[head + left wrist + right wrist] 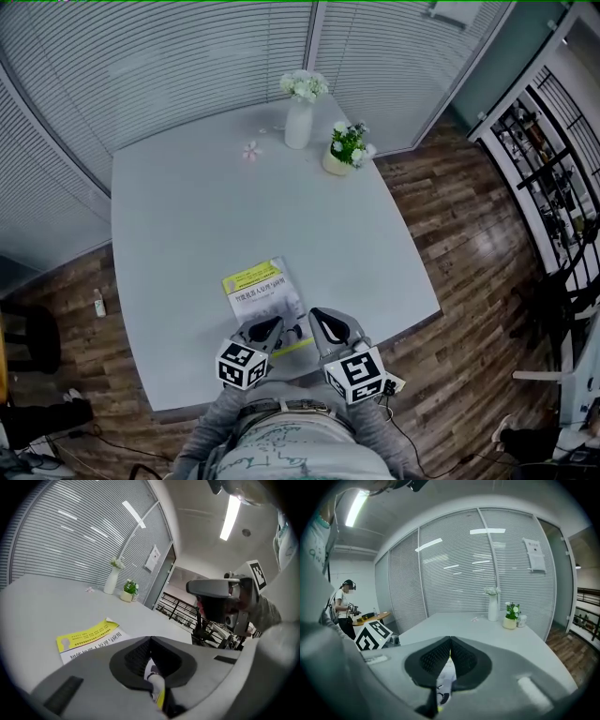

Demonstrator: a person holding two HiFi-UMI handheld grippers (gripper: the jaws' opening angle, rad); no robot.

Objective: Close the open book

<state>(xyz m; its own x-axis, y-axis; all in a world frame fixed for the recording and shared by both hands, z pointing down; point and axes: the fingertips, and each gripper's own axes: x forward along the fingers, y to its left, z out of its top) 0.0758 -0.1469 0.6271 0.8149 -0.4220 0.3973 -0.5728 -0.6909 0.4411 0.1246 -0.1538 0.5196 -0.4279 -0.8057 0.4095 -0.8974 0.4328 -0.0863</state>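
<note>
The book (pixel 262 292) lies flat near the front edge of the grey table (pixel 187 206), its yellow and white cover facing up, and it looks closed. In the left gripper view the book (pixel 89 638) shows just beyond and under the jaws. My left gripper (pixel 273 328) hovers over the book's near edge, its jaws together with nothing between them. My right gripper (pixel 317 319) hangs beside it over the book's near right corner, also shut and holding nothing. The right gripper (pixel 220 597) appears in the left gripper view, to the right.
A white vase of flowers (pixel 298 120), a small potted plant (pixel 343 150) and a pink blossom (pixel 250 150) stand at the table's far edge. Slatted blinds close off the back. A person (pixel 344 607) stands far off to the left. A black rack (pixel 553 187) is at the right.
</note>
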